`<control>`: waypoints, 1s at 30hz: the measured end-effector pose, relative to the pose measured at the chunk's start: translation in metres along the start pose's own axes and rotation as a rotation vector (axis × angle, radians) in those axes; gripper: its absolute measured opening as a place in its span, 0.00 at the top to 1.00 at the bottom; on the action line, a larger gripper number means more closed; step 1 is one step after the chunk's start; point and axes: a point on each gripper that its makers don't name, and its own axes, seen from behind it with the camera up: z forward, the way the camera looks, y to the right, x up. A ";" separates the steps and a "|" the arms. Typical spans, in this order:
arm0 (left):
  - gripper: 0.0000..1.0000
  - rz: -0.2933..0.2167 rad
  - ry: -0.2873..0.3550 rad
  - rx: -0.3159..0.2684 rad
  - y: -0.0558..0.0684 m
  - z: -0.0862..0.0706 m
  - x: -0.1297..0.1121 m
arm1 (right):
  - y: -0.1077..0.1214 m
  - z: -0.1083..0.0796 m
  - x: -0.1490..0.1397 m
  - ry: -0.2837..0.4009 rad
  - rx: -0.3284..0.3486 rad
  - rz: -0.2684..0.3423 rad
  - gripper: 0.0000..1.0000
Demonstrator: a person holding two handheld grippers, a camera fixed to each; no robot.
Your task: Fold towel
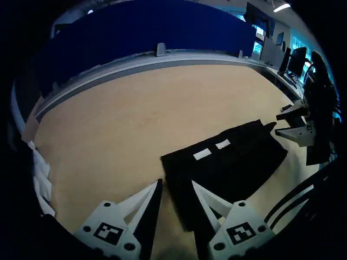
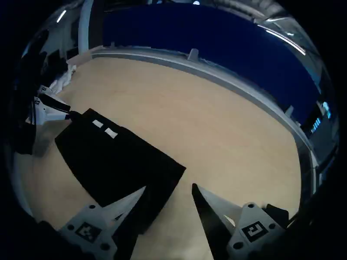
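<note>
A black towel (image 1: 230,167) lies folded flat on the light wooden table (image 1: 130,117), with two small white labels (image 1: 202,154) on top. My left gripper (image 1: 175,185) is open, and the towel's near left edge runs between its fingers. In the right gripper view the same towel (image 2: 117,158) spreads left of centre. My right gripper (image 2: 169,187) is open just short of the towel's near corner, its left finger over the cloth. The right gripper (image 1: 297,123) also appears at the towel's far corner, jaws apart. The left gripper (image 2: 54,106) sits by the opposite corner.
A blue partition (image 1: 147,30) and a grey rail (image 1: 173,60) close off the table's back. White cloths (image 1: 41,182) are piled at the left edge. Monitors (image 1: 297,60) stand at the far right. Black cables (image 1: 295,201) hang near the front right.
</note>
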 end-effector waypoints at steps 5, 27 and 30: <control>0.37 0.010 0.003 0.021 -0.005 0.001 0.004 | 0.007 0.002 0.002 0.005 -0.026 0.000 0.18; 0.05 0.028 0.016 0.032 -0.005 -0.018 0.004 | 0.005 -0.015 0.005 0.027 -0.015 0.017 0.00; 0.05 0.024 0.016 0.038 -0.006 -0.025 0.000 | 0.002 -0.020 0.001 0.029 -0.010 0.023 0.00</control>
